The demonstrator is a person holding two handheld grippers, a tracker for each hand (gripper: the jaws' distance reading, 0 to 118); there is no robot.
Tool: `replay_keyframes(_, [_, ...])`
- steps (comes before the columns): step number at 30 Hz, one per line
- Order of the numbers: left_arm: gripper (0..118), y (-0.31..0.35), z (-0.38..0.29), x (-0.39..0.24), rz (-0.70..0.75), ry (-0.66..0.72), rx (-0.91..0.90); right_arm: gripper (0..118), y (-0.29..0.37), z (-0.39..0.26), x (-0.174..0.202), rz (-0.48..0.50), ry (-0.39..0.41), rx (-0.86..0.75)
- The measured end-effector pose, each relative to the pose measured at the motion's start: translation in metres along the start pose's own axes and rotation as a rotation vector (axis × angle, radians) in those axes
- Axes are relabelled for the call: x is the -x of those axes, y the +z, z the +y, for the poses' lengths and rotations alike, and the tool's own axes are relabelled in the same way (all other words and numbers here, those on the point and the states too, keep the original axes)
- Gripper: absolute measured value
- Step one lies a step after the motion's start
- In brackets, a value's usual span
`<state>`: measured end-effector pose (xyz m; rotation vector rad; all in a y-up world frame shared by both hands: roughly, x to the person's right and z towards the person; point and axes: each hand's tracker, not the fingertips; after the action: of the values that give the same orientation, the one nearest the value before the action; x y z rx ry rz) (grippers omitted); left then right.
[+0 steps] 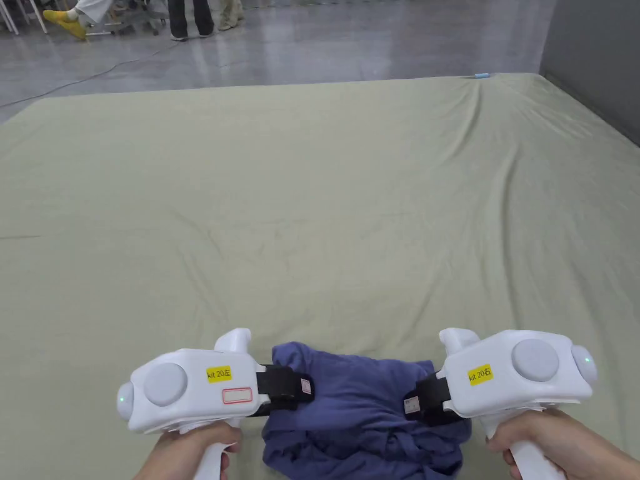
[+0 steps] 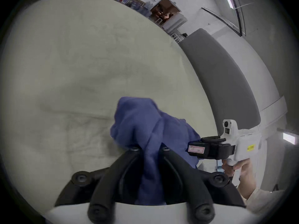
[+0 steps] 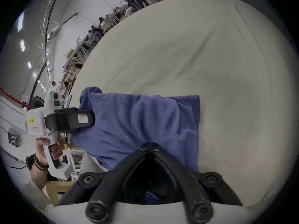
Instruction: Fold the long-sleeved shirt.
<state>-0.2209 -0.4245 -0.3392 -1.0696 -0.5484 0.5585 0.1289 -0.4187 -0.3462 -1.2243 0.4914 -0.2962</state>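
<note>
A blue-purple long-sleeved shirt (image 1: 362,406) hangs bunched between my two grippers at the near edge of the table. My left gripper (image 1: 306,390) grips its left side. In the left gripper view a thick fold of the shirt (image 2: 145,122) runs down between the jaws of the left gripper (image 2: 149,149), which press on it. My right gripper (image 1: 409,403) holds the right side. In the right gripper view the tips of the right gripper (image 3: 150,148) meet on the shirt (image 3: 137,122). The shirt's lower part drops out of sight below the head view.
A pale green cloth (image 1: 312,187) covers the wide table, wrinkled toward the right. A small blue object (image 1: 481,75) lies at the far right corner. A grey partition (image 1: 594,62) stands to the right. People's legs (image 1: 187,19) show on the floor beyond.
</note>
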Motion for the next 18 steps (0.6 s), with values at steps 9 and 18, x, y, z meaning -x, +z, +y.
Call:
replay_keyframes(9, [6, 0.112, 0.012, 0.061, 0.055, -0.046, -0.111, 0, 0.010, 0.015, 0.138, 0.020, 0.238, -0.278])
replay_keyframes(18, [6, 0.292, 0.036, 0.218, 0.219, -0.037, -0.261, 0, -0.097, 0.016, 0.325, 0.019, 0.561, -0.405])
